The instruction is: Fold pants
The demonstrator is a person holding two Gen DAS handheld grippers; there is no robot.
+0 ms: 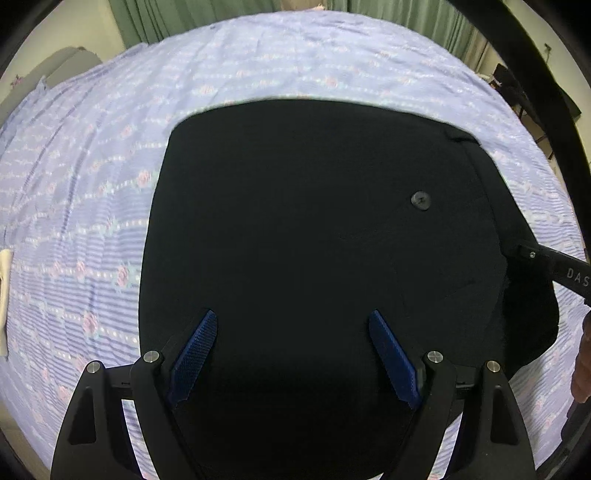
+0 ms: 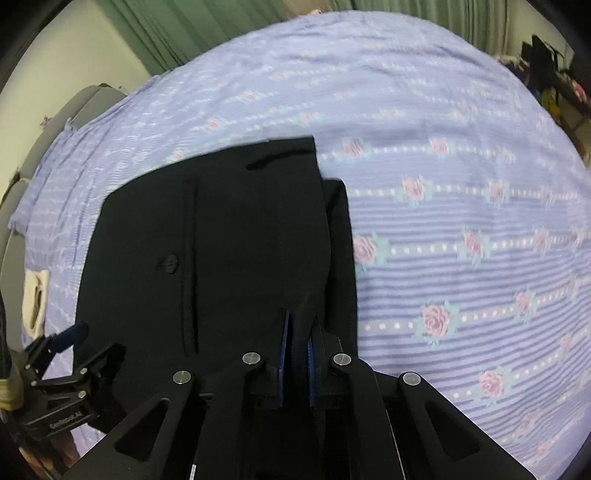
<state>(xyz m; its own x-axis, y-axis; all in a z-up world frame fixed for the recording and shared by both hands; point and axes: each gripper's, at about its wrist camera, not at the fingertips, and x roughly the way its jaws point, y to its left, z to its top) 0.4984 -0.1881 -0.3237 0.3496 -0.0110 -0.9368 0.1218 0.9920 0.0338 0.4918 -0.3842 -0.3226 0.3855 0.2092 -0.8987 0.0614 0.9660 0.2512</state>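
The black pants (image 1: 295,229) lie folded in a compact block on the bed; a dark button (image 1: 420,201) shows on top. My left gripper (image 1: 291,325) is open and empty, its blue pads spread above the near part of the pants. In the right wrist view the pants (image 2: 221,240) fill the left middle. My right gripper (image 2: 298,332) is shut on the pants' right edge, with black cloth pinched between its blue pads. The right gripper's finger (image 1: 554,266) shows at the right edge of the left wrist view. The left gripper (image 2: 70,354) shows at lower left of the right wrist view.
A lilac bedsheet (image 1: 92,221) with rose stripes covers the bed; it also shows in the right wrist view (image 2: 461,221). Green curtains (image 2: 166,33) hang behind. A grey headboard (image 2: 74,107) stands at the left. A cream object (image 2: 35,299) lies at the left bed edge.
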